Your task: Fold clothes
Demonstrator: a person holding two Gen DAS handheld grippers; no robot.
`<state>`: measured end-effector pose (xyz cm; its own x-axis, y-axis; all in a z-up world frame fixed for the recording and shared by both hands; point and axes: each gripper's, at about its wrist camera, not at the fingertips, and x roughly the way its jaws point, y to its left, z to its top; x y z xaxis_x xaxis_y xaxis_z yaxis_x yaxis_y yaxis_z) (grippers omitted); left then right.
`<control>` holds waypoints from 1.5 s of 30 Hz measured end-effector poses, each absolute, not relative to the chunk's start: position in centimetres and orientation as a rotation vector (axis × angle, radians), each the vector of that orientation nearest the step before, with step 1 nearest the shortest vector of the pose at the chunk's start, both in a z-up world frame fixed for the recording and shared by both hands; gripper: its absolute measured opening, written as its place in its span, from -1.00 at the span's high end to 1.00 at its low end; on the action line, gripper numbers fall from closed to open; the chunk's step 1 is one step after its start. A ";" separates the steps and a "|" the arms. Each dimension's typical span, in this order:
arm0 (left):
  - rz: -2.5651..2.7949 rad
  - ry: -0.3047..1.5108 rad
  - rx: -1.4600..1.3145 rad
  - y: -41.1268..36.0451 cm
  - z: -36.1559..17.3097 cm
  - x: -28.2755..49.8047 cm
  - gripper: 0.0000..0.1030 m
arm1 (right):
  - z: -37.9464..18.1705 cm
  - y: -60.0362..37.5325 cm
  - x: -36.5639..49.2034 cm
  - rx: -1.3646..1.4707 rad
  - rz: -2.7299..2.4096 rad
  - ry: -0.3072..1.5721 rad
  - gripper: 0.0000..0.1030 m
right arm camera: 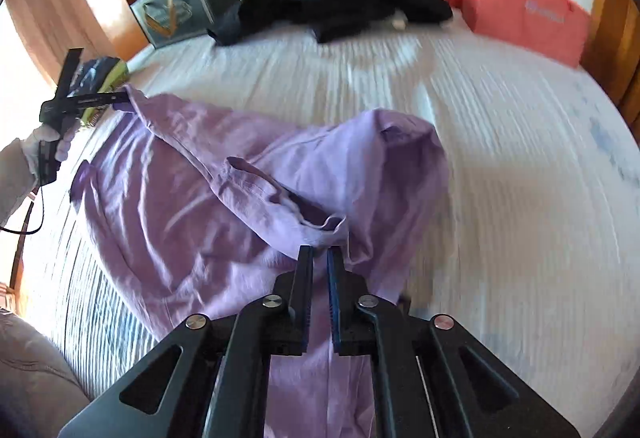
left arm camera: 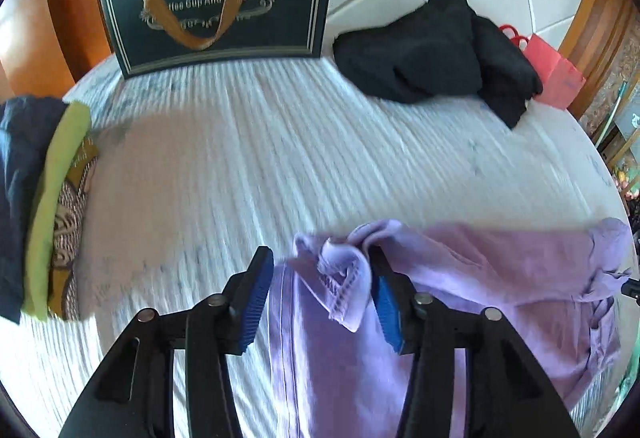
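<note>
Our right gripper [right arm camera: 320,254] pinched the lilac shirt [right arm camera: 192,173]; our left gripper's [left arm camera: 320,278] fingers stood spread around a bunched edge. We judged that edge could slip free, spoiling the fold.

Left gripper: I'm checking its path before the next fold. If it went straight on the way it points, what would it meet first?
The left gripper is open, and a bunched corner of the purple shirt lies between its fingers, so it would likely meet that first. Beyond it lies bare white bedding; depth is unclear.
</note>
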<state>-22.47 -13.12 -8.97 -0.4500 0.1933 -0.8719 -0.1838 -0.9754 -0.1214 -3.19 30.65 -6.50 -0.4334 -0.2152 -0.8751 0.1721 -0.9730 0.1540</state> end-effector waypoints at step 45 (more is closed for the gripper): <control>2.615 -0.248 -1.589 -18.0 -6.5 -24.9 0.24 | -5.3 39.6 -14.0 1.695 -2.760 -0.649 0.36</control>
